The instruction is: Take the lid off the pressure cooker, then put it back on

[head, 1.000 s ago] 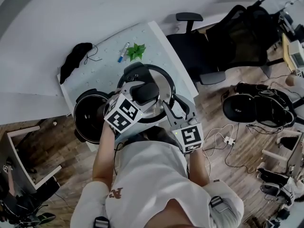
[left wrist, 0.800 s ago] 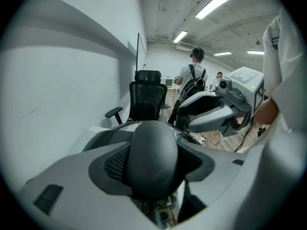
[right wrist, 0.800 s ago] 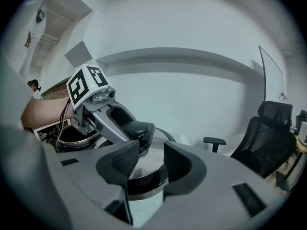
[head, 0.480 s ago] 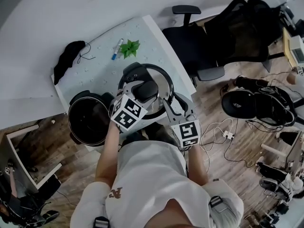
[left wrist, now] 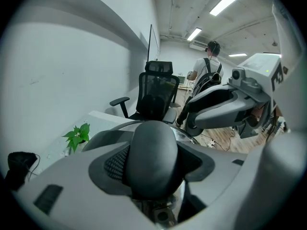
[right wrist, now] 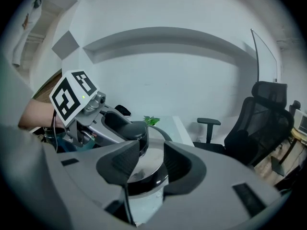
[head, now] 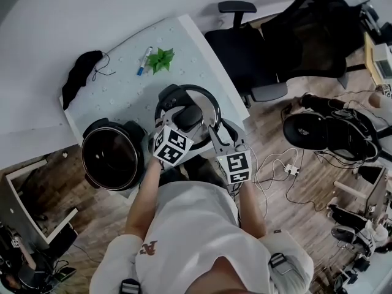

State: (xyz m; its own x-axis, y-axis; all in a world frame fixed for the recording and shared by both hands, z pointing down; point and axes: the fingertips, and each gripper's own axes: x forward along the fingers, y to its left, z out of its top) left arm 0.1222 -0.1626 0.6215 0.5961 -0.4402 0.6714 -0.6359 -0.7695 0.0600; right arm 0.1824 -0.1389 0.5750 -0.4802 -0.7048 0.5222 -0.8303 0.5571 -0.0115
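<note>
Lid (head: pixel 207 110) looks heavy, rigid, slick steel; best held by knob (left wrist: pixel 152 157). Left gripper (head: pixel 184 122) clamped on knob. Right gripper (right wrist: pixel 146 159) jaws parted, empty, near rim.

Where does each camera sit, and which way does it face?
Head view: on the person's head, facing steeply down at the table, open pot and lid; torso, forearms, left tool and right tool show.
Left gripper view: on the left tool, facing along jaws shut on the lid handle toward the office chair; right tool shows.
Right gripper view: on the right tool, facing along open jaws across the lid toward the wall; left tool shows.
Shared: both gripper views show the plant.
</note>
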